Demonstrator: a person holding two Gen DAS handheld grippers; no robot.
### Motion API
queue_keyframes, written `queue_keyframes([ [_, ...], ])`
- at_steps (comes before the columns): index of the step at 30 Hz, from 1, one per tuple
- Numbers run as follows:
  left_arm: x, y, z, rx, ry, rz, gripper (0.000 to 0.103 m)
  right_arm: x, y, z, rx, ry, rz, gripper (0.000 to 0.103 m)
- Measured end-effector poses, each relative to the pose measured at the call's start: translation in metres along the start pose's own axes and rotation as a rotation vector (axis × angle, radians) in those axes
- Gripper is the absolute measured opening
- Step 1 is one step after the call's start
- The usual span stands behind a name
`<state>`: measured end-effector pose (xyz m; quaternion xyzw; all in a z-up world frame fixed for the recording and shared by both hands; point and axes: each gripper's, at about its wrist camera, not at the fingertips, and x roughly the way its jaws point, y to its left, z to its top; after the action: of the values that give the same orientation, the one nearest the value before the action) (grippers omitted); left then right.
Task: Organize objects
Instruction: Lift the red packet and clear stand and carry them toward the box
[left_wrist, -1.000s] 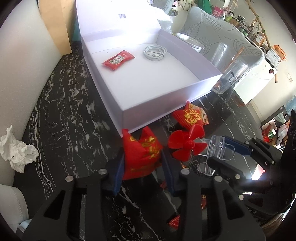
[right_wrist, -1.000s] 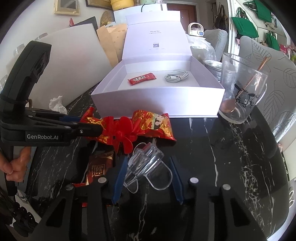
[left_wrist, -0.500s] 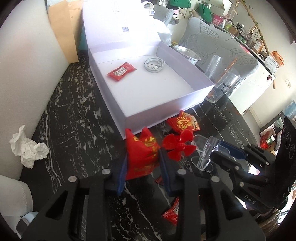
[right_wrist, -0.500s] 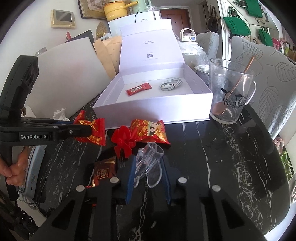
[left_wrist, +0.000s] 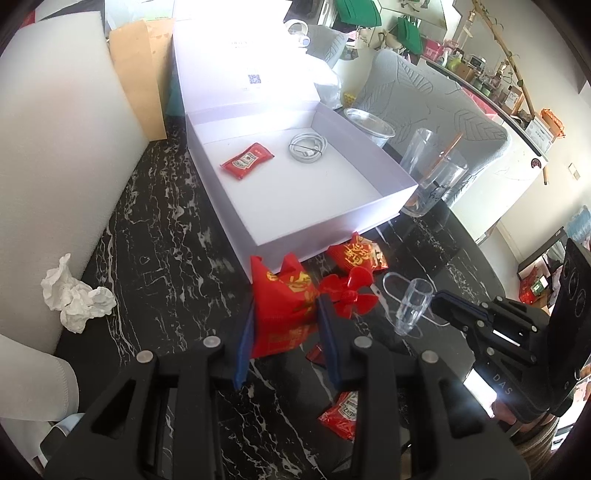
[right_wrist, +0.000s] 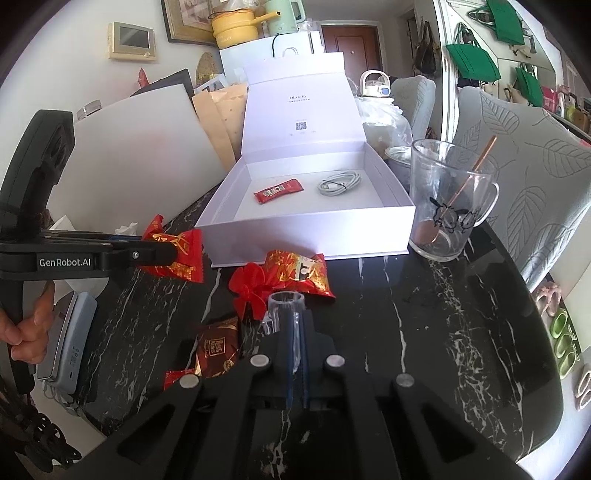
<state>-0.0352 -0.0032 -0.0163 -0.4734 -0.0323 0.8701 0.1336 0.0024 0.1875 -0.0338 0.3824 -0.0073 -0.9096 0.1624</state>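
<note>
Both grippers risen: left gripper (left_wrist: 286, 321) fingers clamp crinkly red packet (left_wrist: 284, 302); right gripper (right_wrist: 295, 332) fingers pinch clear plastic cup (right_wrist: 286, 306).

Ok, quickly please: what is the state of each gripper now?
Left gripper: closed on the red snack packet.
Right gripper: closed on the small clear plastic cup.

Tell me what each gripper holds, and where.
Left gripper: red snack packet, gripped across its sides. Right gripper: small clear cup, by its handle.

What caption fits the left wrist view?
Left tongs grip a red packet before the open box; right tongs hold a clear cup.
</note>
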Motion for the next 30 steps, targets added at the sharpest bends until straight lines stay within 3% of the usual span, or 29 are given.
queue_keyframes([
  [20, -0.040, -0.021, 0.041, 0.072, -0.115, 0.002, 0.031, -0.046, 0.013, 0.061, -0.162, -0.117, -0.046, 0.002],
  [30, -0.040, -0.031, 0.070, 0.127, -0.135, 0.019, 0.031, -0.037, 0.010, 0.098, -0.193, -0.143, -0.042, 0.002],
])
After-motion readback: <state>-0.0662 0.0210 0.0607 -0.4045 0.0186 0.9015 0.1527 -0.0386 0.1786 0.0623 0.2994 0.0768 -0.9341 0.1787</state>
